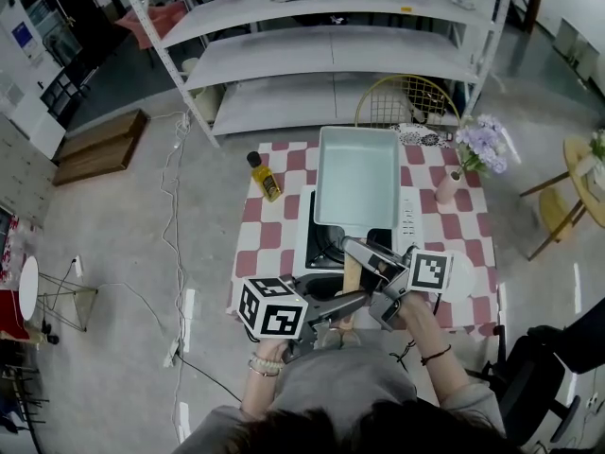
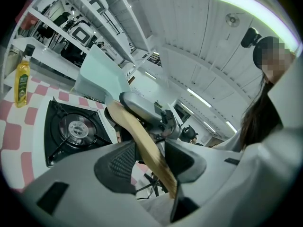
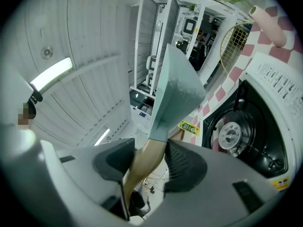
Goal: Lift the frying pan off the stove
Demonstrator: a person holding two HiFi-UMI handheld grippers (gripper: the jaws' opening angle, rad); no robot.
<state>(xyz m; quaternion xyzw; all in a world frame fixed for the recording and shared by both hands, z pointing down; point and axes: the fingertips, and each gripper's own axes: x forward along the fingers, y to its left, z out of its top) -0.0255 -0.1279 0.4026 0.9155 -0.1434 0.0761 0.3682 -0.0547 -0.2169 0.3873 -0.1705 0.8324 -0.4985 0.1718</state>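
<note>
The frying pan (image 1: pixel 357 173) is a pale green rectangular pan with a wooden handle (image 1: pixel 352 272). It hangs tilted above the stove's black burner (image 1: pixel 326 246). My left gripper (image 1: pixel 357 301) is shut on the near end of the handle. Just ahead of it on the handle, my right gripper (image 1: pixel 367 253) is shut too. In the left gripper view the handle (image 2: pixel 142 145) runs between the pads of the left gripper (image 2: pixel 149 162), toward the pan (image 2: pixel 102 74). In the right gripper view the right gripper (image 3: pixel 149 162) clamps the handle (image 3: pixel 142 167) below the pan (image 3: pixel 177 93).
The white stove (image 1: pixel 408 218) stands on a red-and-white checked table (image 1: pixel 269 225). A yellow oil bottle (image 1: pixel 265 176) is at the left, a pink vase with flowers (image 1: pixel 468 154) at the right. Beyond are a wire chair (image 1: pixel 406 100) and white shelving (image 1: pixel 331 50).
</note>
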